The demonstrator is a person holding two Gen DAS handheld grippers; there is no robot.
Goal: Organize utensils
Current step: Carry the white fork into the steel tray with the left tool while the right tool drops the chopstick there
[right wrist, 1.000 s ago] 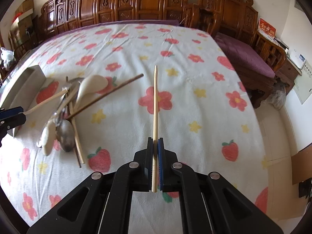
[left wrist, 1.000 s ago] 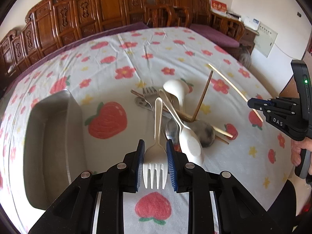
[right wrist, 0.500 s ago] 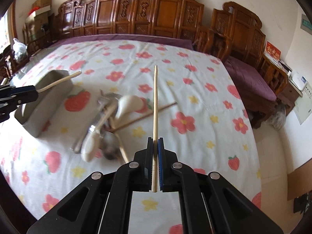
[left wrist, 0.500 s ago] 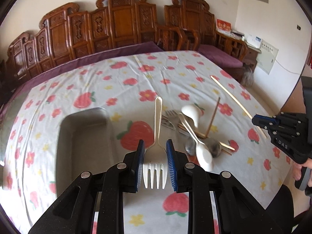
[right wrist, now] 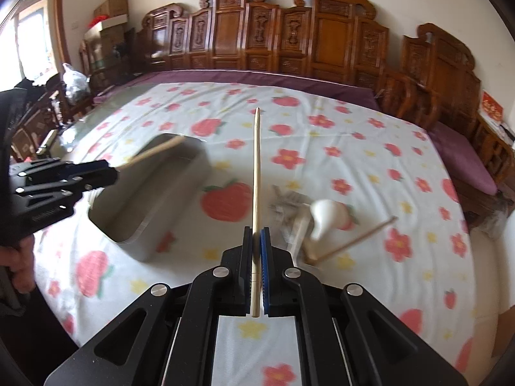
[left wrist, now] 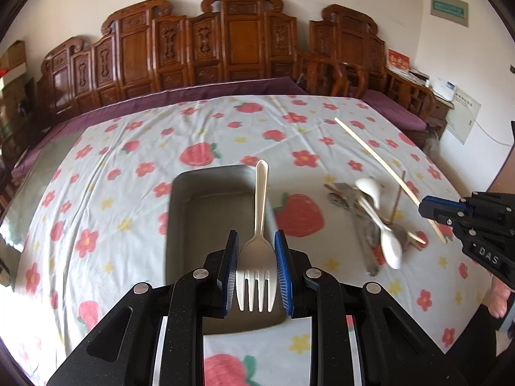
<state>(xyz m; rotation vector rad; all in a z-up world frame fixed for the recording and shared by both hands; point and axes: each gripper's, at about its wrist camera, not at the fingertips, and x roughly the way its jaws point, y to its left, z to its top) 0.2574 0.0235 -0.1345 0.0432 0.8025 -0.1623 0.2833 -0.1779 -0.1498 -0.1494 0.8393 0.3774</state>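
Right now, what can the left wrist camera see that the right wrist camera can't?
Only the left wrist view shows the white fork's tines, held in the left gripper, and a green sign on the wall.

Only the right wrist view shows cardboard boxes and a plastic bag at the room's edge.

Both show the grey tray, the utensil pile, the flowered tablecloth and the chopstick in the right gripper.

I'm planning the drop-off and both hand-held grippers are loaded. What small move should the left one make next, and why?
Probably lower the left hand-held gripper a little toward the grey tray before opening. It is shut on the white fork, whose handle already points over the tray's empty interior, so a short descent should let the fork land inside rather than on the floral cloth.
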